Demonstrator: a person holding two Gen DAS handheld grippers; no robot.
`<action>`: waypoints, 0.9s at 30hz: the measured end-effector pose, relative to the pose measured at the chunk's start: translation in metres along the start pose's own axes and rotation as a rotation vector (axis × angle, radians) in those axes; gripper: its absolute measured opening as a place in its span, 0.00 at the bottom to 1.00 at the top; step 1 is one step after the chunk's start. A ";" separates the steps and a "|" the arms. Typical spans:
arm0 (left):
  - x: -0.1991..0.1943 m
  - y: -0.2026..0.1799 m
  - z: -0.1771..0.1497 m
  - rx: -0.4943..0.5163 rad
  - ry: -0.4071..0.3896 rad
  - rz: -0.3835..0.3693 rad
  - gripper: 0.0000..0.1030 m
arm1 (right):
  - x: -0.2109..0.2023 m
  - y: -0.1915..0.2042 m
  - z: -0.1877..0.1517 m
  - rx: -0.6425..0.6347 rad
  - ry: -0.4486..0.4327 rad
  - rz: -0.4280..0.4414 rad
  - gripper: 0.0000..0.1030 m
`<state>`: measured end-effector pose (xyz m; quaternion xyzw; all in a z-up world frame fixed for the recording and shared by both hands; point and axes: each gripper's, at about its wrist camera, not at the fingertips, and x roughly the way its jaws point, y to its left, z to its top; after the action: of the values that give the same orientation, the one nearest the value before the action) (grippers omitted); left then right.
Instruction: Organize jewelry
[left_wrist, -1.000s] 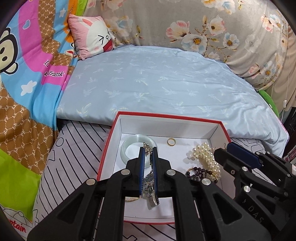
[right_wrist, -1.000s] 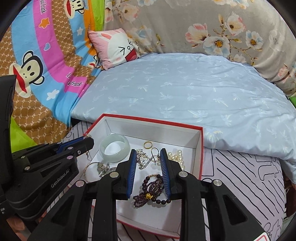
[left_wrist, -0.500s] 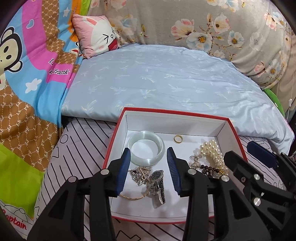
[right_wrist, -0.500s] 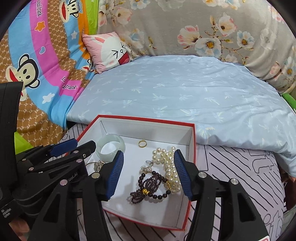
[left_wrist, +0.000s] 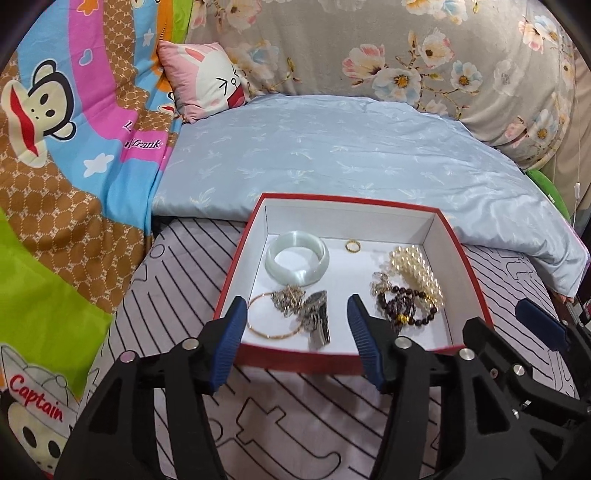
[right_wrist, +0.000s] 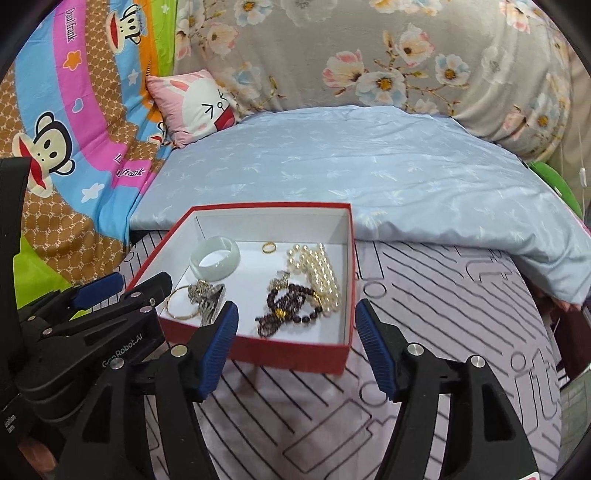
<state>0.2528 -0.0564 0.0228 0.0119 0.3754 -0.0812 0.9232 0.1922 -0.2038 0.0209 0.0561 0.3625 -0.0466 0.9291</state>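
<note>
A red box with a white inside (left_wrist: 448, 229) (right_wrist: 352, 258) lies on the striped bed sheet. It holds a pale jade bangle (left_wrist: 297, 257) (right_wrist: 215, 257), a gold ring (left_wrist: 352, 245) (right_wrist: 269, 247), a pearl strand (left_wrist: 417, 271) (right_wrist: 318, 273), a dark bead bracelet (left_wrist: 404, 308) (right_wrist: 291, 306), a thin gold bangle (left_wrist: 271, 319), a silver chain (left_wrist: 288, 297) and a watch (left_wrist: 317, 321). My left gripper (left_wrist: 297, 347) is open and empty at the box's near edge. My right gripper (right_wrist: 295, 345) is open and empty before the box.
A light blue quilt (left_wrist: 332, 155) lies behind the box. A pink rabbit cushion (left_wrist: 207, 79) and a floral pillow (left_wrist: 424, 55) sit at the back. A cartoon monkey blanket (left_wrist: 55, 129) covers the left side.
My left gripper opened, let go of the watch and chain in the box and drew back. My right gripper opened wider and drew back from the box too.
</note>
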 end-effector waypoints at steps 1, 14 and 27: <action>-0.003 0.000 -0.003 -0.004 0.000 0.006 0.61 | -0.003 -0.001 -0.004 0.002 -0.001 -0.011 0.67; -0.023 -0.007 -0.038 0.001 0.007 0.035 0.67 | -0.025 -0.007 -0.038 0.013 -0.001 -0.098 0.69; -0.027 -0.011 -0.047 0.024 -0.007 0.073 0.77 | -0.028 -0.011 -0.043 0.021 0.002 -0.101 0.69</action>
<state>0.1993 -0.0592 0.0085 0.0365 0.3705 -0.0519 0.9267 0.1417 -0.2080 0.0078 0.0476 0.3653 -0.0970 0.9246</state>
